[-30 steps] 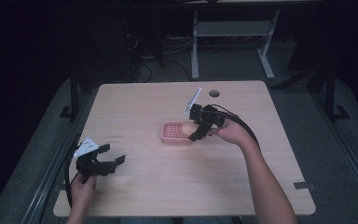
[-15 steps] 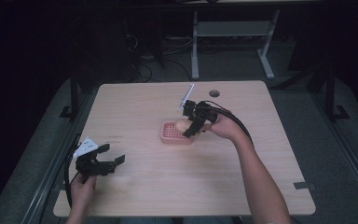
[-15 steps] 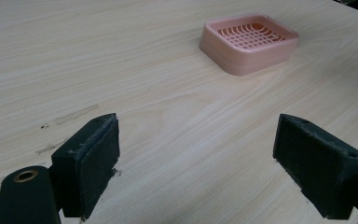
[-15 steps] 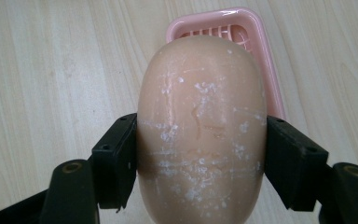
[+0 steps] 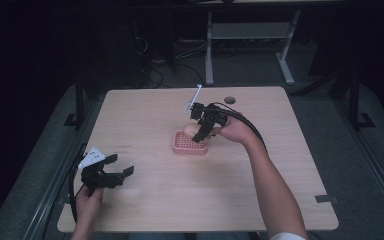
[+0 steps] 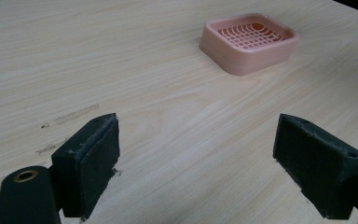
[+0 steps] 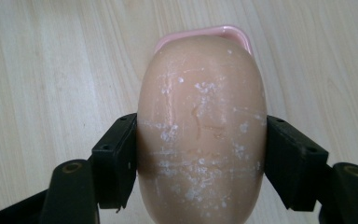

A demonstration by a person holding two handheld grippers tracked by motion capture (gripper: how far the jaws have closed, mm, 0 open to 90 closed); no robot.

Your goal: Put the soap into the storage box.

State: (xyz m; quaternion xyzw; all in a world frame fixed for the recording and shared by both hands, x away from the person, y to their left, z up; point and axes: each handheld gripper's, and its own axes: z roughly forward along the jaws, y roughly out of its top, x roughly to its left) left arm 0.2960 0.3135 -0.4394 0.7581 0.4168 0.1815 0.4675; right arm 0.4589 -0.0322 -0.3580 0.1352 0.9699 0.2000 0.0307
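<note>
High view: fixed cam above near edge, facing fwd and down on the whole table (image 5: 145,200). Left gripper view sits low near the table's near-left, looking far-right twd the pink tray (image 6: 248,44). Right gripper view looks steeply down, v. close; all 3 share that tray (image 7: 235,33).

Black two-jaw grippers, left gripper (image 5: 122,172) and right gripper (image 5: 200,134), looping black cables, grey three-cornered top plates, bare forearms
</note>
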